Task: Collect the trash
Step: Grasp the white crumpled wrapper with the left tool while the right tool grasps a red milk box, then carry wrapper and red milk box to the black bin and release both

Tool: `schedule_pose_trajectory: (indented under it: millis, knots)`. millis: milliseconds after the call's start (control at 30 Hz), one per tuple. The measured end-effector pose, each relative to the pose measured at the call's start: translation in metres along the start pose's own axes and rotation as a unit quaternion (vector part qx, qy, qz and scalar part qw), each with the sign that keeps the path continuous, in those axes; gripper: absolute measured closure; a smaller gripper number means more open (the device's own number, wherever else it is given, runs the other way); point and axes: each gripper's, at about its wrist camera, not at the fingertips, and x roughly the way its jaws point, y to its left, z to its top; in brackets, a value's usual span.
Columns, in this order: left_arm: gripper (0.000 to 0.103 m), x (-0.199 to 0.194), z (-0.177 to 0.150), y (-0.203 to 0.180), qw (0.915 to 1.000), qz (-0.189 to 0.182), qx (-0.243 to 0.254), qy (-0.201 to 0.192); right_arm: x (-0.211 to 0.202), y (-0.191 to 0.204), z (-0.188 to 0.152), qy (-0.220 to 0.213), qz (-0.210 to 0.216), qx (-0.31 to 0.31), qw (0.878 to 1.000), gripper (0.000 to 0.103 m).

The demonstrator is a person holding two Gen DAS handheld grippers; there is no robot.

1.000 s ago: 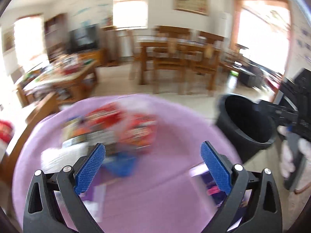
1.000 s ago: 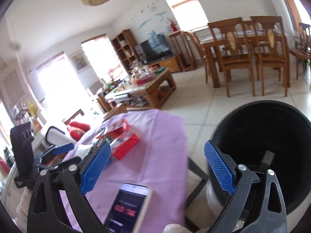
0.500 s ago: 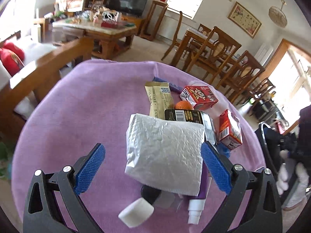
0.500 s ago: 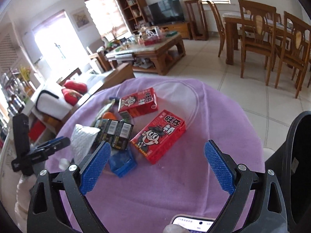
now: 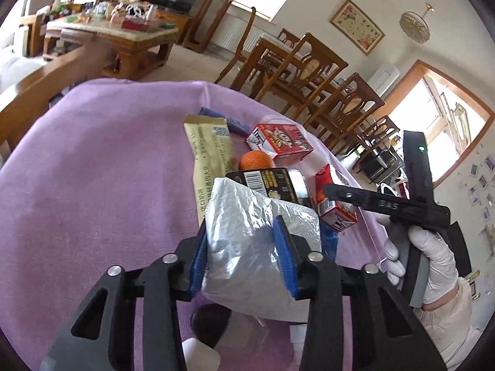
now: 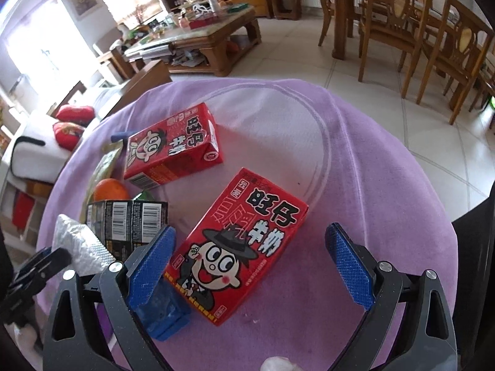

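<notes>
My left gripper (image 5: pixel 243 259) is shut on a crumpled silver foil bag (image 5: pixel 256 247), its blue pads pressing both sides. The bag also shows in the right wrist view (image 6: pixel 79 245). My right gripper (image 6: pixel 250 266) is open over the purple cloth (image 6: pixel 355 160), its pads on either side of the near end of a red milk carton (image 6: pixel 238 244). A second red carton (image 6: pixel 173 148) lies farther back. An orange (image 6: pixel 109 188), a black barcoded box (image 6: pixel 130 222), a beige wrapper (image 5: pixel 210 157) and a blue plastic piece (image 6: pixel 164 312) lie in the pile.
The round table's edge drops to tiled floor (image 6: pixel 402 130) on the right. The black bin's rim (image 6: pixel 476 247) shows at the far right edge. Wooden dining chairs (image 6: pixel 402 31) and a cluttered coffee table (image 6: pixel 198 31) stand beyond. A white cap and dark lid (image 5: pixel 210 327) lie under the left gripper.
My left gripper has closed on the foil bag. My right gripper has moved forward and down from the bin to straddle the nearer red carton.
</notes>
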Motion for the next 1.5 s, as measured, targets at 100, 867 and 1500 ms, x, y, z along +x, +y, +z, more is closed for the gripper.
schedule_pose_trajectory:
  millis: [100, 867, 1500]
  knots:
    - [0.073, -0.008, -0.005, -0.010, 0.9996, 0.005, 0.019, -0.018, 0.006, 0.010, -0.002, -0.002, -0.001, -0.014, 1.000, 0.016]
    - [0.077, -0.062, -0.008, -0.112, 0.9840, 0.022, 0.091, -0.152, -0.160, -0.023, -0.062, -0.235, 0.106, -0.032, 0.966, 0.052]
    - [0.077, 0.046, -0.026, -0.321, 0.9674, -0.069, 0.221, -0.103, -0.280, -0.305, -0.169, -0.335, 0.043, 0.113, 0.935, 0.052]
